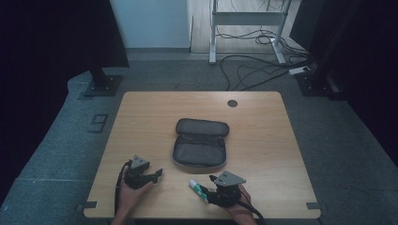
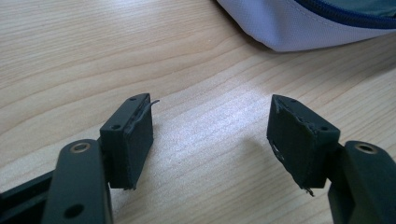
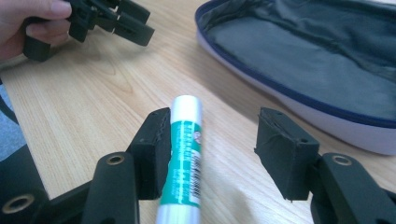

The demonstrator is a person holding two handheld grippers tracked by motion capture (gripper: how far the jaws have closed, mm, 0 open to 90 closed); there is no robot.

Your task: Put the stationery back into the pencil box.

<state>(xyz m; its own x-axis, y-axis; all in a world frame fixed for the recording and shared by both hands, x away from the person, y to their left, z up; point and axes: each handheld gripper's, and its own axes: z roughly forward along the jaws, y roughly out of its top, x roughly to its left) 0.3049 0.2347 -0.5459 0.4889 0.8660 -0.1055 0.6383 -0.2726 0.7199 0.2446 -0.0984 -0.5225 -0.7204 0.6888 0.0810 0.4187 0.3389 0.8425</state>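
From above, the wooden table [image 1: 263, 140] carries an unzipped grey pouch [image 1: 200, 143] at the middle of the frame, lying open like a book. At lower left, the left gripper [image 1: 158, 174] rests in a hand near the table's front edge, its jaws pointing right toward the pouch. At lower centre, the right gripper [image 1: 206, 183] sits in the other hand, and a glue stick [image 1: 197, 189] with a white cap and green label lies on the wood right at its jaws, just below the pouch's near edge.

In the left gripper view, the two black jaws stand wide apart over bare wood with nothing between them. A pale corner of the pouch [image 2: 317, 23] shows at the upper right.

In the right gripper view, the jaws are parted around the glue stick [image 3: 184, 154]: the stick lies against the left pad at lower centre, while a clear gap separates it from the right pad, so nothing is clamped. The pouch [image 3: 317, 51], dark-lined inside, fills the upper right. The left gripper [image 3: 116, 21] and its fingers [image 3: 42, 18] sit at the upper left.
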